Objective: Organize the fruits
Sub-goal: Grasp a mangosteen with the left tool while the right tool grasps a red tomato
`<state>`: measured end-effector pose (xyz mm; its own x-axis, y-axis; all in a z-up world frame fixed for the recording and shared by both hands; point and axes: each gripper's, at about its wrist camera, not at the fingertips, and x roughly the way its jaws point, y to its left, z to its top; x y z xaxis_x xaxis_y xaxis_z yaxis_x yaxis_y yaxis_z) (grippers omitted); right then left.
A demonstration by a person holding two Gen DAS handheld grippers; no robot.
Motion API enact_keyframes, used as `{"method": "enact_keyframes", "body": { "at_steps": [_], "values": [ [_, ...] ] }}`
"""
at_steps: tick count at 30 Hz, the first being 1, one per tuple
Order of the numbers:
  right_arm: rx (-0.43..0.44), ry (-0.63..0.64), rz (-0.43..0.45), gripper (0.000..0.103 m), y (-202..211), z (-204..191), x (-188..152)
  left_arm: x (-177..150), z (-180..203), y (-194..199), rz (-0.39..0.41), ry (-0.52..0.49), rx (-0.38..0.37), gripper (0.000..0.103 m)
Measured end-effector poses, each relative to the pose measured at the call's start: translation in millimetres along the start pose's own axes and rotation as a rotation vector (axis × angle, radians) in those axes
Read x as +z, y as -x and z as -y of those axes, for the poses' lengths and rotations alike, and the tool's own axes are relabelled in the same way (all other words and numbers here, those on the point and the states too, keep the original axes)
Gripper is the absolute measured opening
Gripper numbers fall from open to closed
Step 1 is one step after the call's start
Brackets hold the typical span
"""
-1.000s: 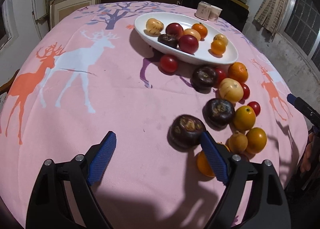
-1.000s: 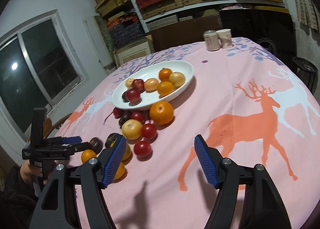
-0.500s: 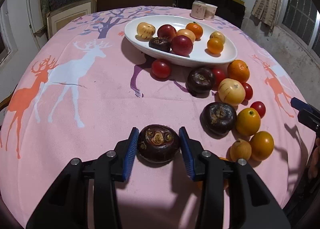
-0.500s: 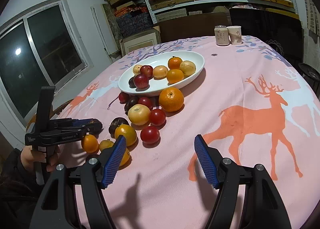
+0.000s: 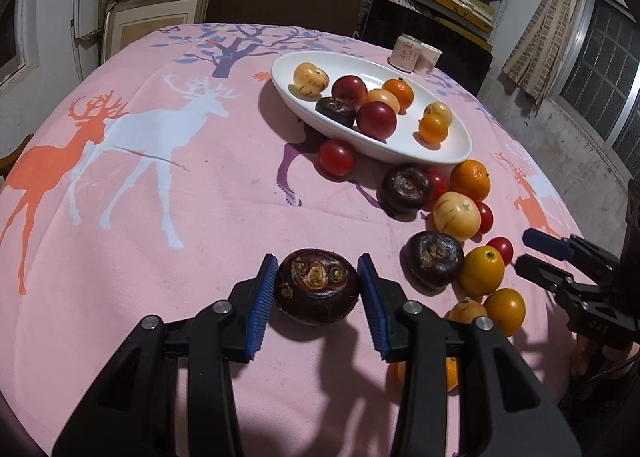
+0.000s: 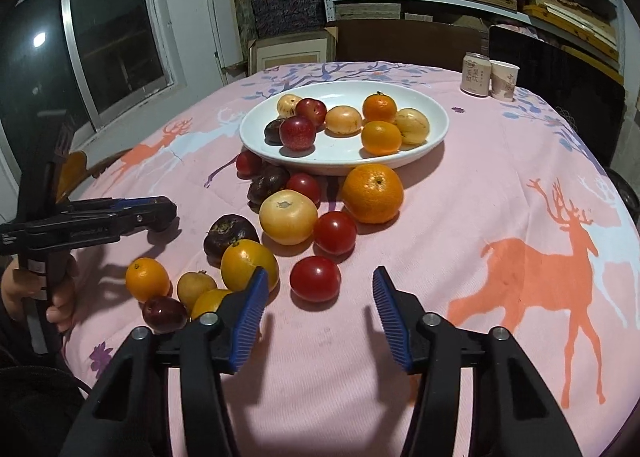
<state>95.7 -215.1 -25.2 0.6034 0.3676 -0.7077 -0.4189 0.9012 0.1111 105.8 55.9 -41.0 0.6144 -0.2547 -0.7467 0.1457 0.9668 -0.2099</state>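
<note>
My left gripper (image 5: 318, 287) is shut on a dark purple-brown fruit (image 5: 316, 285) low over the pink cloth, and its blue pads (image 5: 264, 293) press both sides. In the right wrist view that gripper (image 6: 160, 213) reaches in from the left. My right gripper (image 6: 319, 283) has its jaws closing, and a red tomato (image 6: 315, 279) lies between the tips with the pads clear of it. A white oval dish (image 5: 452, 151) (image 6: 256, 137) at the back holds several fruits. Loose oranges, tomatoes, pale fruits and dark fruits lie in front of it.
A can (image 6: 476, 73) and a paper cup (image 6: 504, 79) stand at the far edge of the round table. A hand (image 6: 60, 293) holds the left tool at the table's left rim. Shelves and boxes stand behind.
The left jaws closed on the dark fruit and have stayed so. The right gripper moved closer to the loose fruits, and its jaws narrowed around the red tomato.
</note>
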Motion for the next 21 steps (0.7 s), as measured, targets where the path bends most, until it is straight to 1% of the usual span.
{"method": "enact_keyframes", "body": {
  "at_steps": [5, 7, 8, 11, 17, 19, 21],
  "values": [
    [-0.009, -0.012, -0.049, 0.049, -14, 1, 6, -2, 1, 0, -0.001, -0.003, -0.012, 0.041],
    [-0.004, -0.009, -0.085, 0.040, -20, 1, 5, -2, 1, 0, 0.000, -0.003, -0.013, 0.041],
    [-0.008, -0.001, -0.094, 0.039, -22, -1, 4, -2, 1, 0, 0.000, -0.002, -0.014, 0.041],
    [-0.013, 0.019, -0.102, 0.038, -23, -4, 3, -2, 0, 0, -0.002, 0.003, -0.019, 0.041],
    [0.008, 0.007, -0.122, 0.037, -30, -3, 5, -2, 0, 0, -0.003, 0.001, -0.022, 0.041],
    [0.014, 0.003, -0.117, 0.033, -29, -2, 4, -2, 0, 0, -0.003, 0.001, -0.021, 0.041],
    [0.015, -0.007, -0.103, 0.032, -26, -1, 4, -2, 0, 0, -0.002, 0.001, -0.022, 0.041]
  ]
}}
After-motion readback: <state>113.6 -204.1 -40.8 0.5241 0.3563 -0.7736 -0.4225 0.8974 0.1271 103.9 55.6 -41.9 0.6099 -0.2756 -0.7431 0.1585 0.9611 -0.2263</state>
